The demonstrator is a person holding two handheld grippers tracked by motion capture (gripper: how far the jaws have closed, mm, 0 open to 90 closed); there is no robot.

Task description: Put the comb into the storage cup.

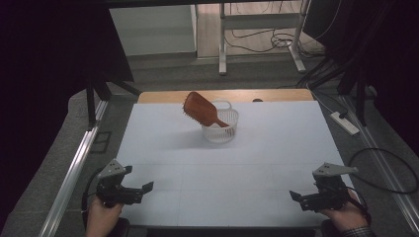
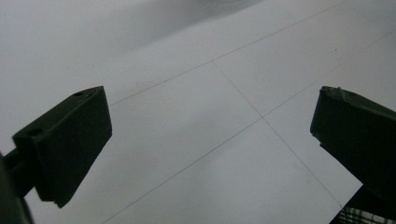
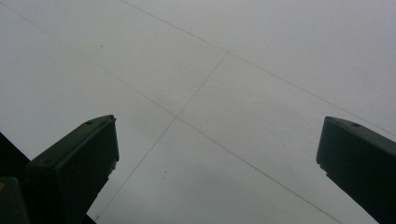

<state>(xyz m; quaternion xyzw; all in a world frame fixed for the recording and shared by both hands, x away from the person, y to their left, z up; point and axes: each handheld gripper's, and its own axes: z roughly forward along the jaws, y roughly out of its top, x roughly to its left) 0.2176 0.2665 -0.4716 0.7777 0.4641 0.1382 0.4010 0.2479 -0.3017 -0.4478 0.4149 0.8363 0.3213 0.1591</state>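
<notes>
A brown paddle hairbrush [image 1: 201, 108] leans in a small white plastic basket [image 1: 221, 128] at the far middle of the white table [image 1: 222, 163], its handle down inside and its head sticking out to the upper left. My left gripper [image 1: 146, 187] rests at the near left corner, held in a hand, jaws wide apart with nothing between them. My right gripper [image 1: 294, 195] sits at the near right corner, also open and empty. Each gripper view looks down on bare white tabletop between its black jaws: left gripper [image 2: 210, 140], right gripper [image 3: 217, 154].
A wooden strip [image 1: 222, 95] runs along the table's far edge. A metal rail [image 1: 74, 168] borders the left side. A power strip [image 1: 344, 122] and cables lie on the floor to the right. Desk legs [image 1: 222, 44] stand beyond the table.
</notes>
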